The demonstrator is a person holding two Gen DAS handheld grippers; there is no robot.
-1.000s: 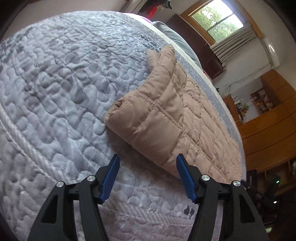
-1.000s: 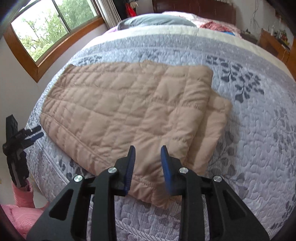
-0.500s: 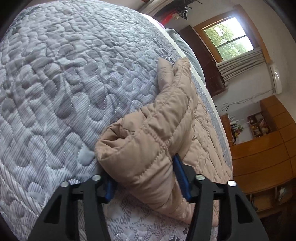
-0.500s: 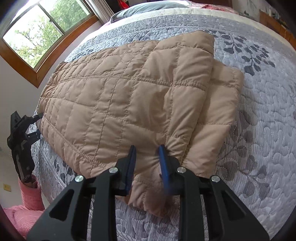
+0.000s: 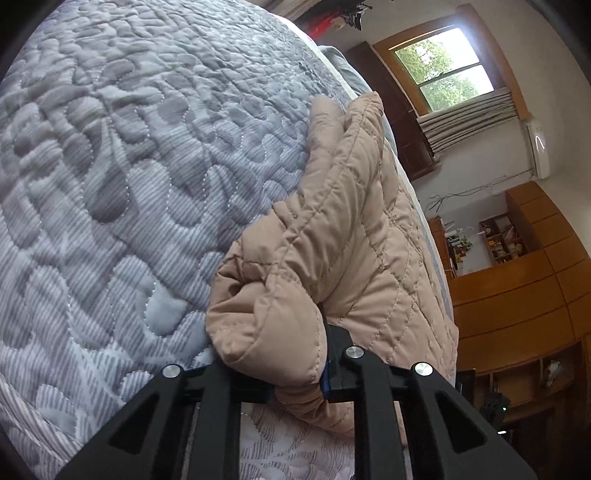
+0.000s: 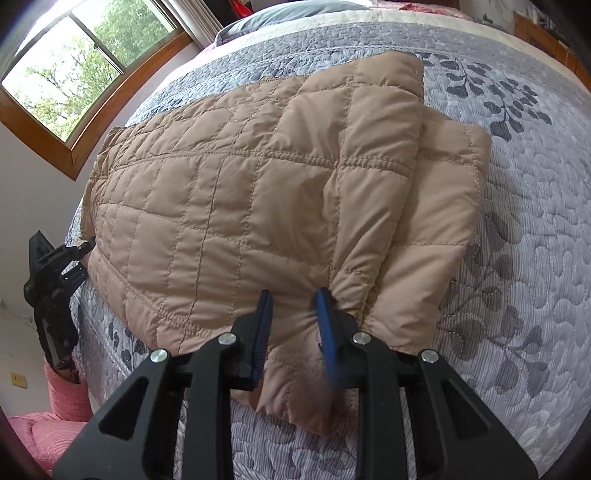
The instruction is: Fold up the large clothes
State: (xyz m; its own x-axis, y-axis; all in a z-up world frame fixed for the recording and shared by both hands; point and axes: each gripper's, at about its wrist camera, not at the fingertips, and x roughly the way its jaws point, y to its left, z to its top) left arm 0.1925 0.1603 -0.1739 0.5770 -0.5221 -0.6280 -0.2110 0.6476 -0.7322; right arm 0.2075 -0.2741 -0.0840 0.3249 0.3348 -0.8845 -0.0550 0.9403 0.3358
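A tan quilted jacket (image 6: 258, 192) lies folded on the grey quilted bedspread (image 6: 535, 240). In the left wrist view the jacket's corner (image 5: 280, 317) bulges between my left gripper's fingers; my left gripper (image 5: 295, 369) is shut on it, its pads mostly hidden by fabric. In the right wrist view my right gripper (image 6: 293, 321) has closed on a pinch of the jacket's near edge, with the blue pads (image 6: 327, 325) pressing the fabric. The left gripper also shows in the right wrist view (image 6: 62, 254) at the jacket's far left end.
The bed's left edge (image 6: 96, 332) drops to the floor beside a pink cloth (image 6: 55, 424). A window (image 6: 85, 62) is on the wall beyond. A pillow (image 6: 288, 11) lies at the head of the bed. Wooden cabinets (image 5: 517, 295) stand to the right in the left wrist view.
My left gripper moved forward onto the jacket's corner and closed on it, bunching the fabric. My right gripper moved in over the near edge and pinched it.
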